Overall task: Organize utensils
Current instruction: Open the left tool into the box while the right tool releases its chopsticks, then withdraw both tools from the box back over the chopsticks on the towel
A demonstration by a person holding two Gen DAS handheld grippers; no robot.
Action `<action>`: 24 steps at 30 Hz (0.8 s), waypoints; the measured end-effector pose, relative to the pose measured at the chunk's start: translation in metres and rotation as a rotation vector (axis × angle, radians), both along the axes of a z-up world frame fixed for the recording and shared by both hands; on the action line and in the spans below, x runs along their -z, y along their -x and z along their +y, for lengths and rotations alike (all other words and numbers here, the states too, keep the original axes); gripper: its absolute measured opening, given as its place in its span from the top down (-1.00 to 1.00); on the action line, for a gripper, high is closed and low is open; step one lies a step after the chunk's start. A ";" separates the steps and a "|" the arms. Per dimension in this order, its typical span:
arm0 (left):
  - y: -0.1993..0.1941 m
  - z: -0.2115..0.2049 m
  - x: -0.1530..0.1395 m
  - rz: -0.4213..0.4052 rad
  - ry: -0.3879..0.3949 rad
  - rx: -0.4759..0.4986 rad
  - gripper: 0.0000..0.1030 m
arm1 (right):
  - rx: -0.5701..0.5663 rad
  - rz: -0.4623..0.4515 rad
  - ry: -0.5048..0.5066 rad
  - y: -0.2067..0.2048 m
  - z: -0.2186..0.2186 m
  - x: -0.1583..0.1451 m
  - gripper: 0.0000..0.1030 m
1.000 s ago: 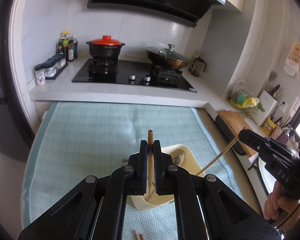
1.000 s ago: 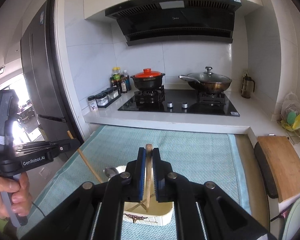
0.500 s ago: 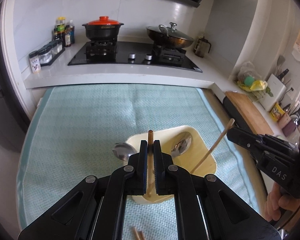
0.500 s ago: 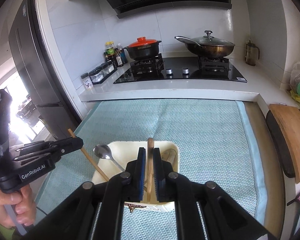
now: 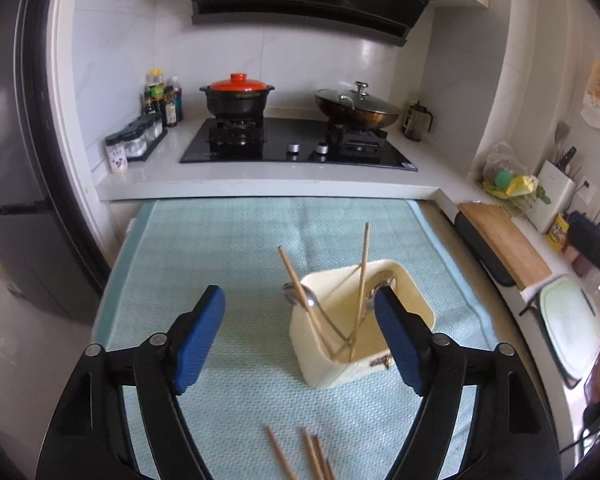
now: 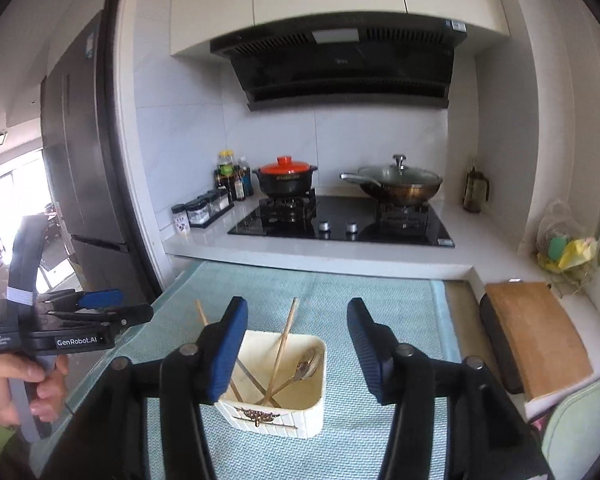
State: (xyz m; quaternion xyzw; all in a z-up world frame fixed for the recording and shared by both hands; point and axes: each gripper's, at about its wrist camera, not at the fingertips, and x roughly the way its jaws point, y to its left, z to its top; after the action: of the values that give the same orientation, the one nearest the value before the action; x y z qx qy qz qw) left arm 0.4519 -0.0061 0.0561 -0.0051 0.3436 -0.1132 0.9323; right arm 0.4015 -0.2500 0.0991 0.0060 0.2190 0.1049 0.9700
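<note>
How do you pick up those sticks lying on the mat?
Probably grip one chopstick near its far end, coming straight down from above with the jaws across it. The chopsticks lie flat on the mat, thin and close together, so take the outermost one first.

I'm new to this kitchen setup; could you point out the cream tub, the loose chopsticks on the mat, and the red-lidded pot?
cream tub (image 6: pixel 274 420): right wrist view, front wall.
loose chopsticks (image 5: pixel 314 458): left wrist view, mid-shaft.
red-lidded pot (image 5: pixel 238 82): left wrist view, lid.

A home kitchen: gas hob (image 6: pixel 340 220), range hood (image 6: pixel 340 64), fridge (image 6: pixel 80 152).
</note>
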 end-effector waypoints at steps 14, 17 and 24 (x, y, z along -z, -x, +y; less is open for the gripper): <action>0.191 0.070 0.089 0.061 -0.034 -0.111 -0.91 | 0.072 0.175 0.038 0.144 -0.046 0.085 -0.58; 0.214 0.075 0.110 0.078 0.020 -0.155 -0.91 | 0.126 0.254 -0.067 0.156 -0.061 0.122 -0.48; 0.244 0.075 0.142 0.048 0.068 -0.233 -0.91 | 0.198 0.393 -0.174 0.189 -0.075 0.188 0.17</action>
State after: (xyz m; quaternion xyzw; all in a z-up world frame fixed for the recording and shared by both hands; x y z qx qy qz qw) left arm 0.2075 0.0691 -0.0862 -0.0794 0.3587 -0.0154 0.9299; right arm 0.2129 -0.3253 -0.0887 0.1315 0.3919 0.0248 0.9102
